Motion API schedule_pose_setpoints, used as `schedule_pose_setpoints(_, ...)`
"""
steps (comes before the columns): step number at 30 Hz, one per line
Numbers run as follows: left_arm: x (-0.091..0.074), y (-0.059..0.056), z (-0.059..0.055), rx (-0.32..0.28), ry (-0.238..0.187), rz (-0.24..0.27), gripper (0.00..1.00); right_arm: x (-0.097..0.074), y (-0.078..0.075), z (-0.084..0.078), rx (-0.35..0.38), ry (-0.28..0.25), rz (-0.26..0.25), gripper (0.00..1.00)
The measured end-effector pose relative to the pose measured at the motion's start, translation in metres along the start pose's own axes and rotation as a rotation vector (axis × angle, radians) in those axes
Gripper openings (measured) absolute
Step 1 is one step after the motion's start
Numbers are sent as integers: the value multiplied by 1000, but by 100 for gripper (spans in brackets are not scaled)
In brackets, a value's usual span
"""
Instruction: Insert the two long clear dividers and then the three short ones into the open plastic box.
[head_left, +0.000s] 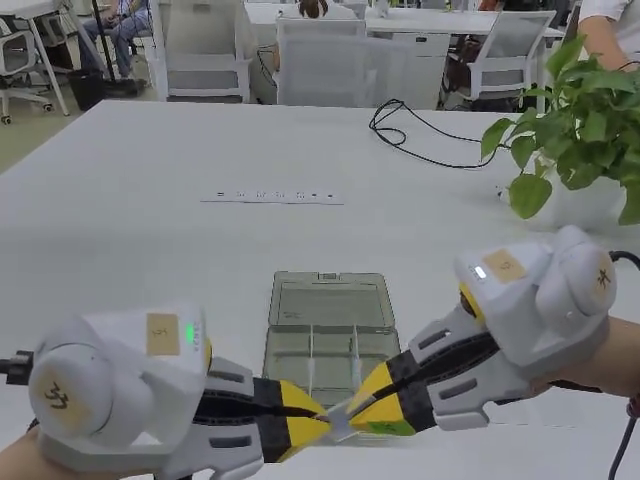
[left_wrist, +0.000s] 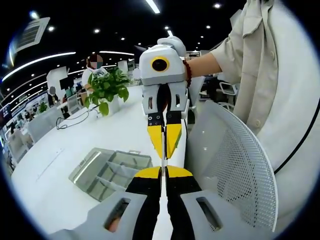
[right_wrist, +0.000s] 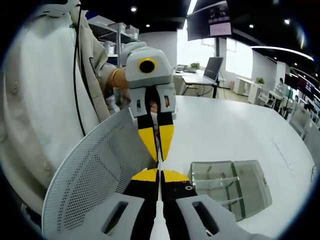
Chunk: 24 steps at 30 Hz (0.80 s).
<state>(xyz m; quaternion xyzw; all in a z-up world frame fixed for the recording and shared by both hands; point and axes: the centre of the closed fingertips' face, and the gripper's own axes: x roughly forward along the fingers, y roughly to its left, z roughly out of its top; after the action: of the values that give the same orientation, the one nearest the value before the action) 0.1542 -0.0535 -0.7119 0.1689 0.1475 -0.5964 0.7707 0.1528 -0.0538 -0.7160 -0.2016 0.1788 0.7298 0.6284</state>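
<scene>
The open clear plastic box (head_left: 330, 300) lies on the white table just beyond both grippers, lid flat at the far side, with clear dividers standing in its tray. My left gripper (head_left: 318, 420) comes in from the lower left and my right gripper (head_left: 352, 410) from the lower right. Their yellow tips meet above the box's near edge. A small clear divider (head_left: 340, 424) sits between the tips, and both grippers are shut on it. In the left gripper view the box (left_wrist: 107, 170) lies to the left of my shut left gripper (left_wrist: 162, 171). In the right gripper view the box (right_wrist: 230, 185) lies right of my right gripper (right_wrist: 160, 173).
A potted plant (head_left: 575, 130) stands at the table's right, and a black cable (head_left: 420, 130) loops behind it. A thin pale strip (head_left: 272, 197) lies mid-table. A white mesh chair (left_wrist: 225, 165) is close to the person's body. Chairs and desks stand beyond the far edge.
</scene>
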Motion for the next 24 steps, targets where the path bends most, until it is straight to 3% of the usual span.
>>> schedule_pose_setpoints(11, -1, 10, 2, -67, -35, 67, 1, -1, -8, -2, -22, 17, -42, 2)
schedule_pose_setpoints(16, -4, 16, 4, -101, -57, 105, 8, -1, -13, -2, -13, 25, -56, 2)
schedule_pose_setpoints(24, -8, 21, -2, -139, -68, 166, 27, -2, -27, -1, 30, 27, -100, 2)
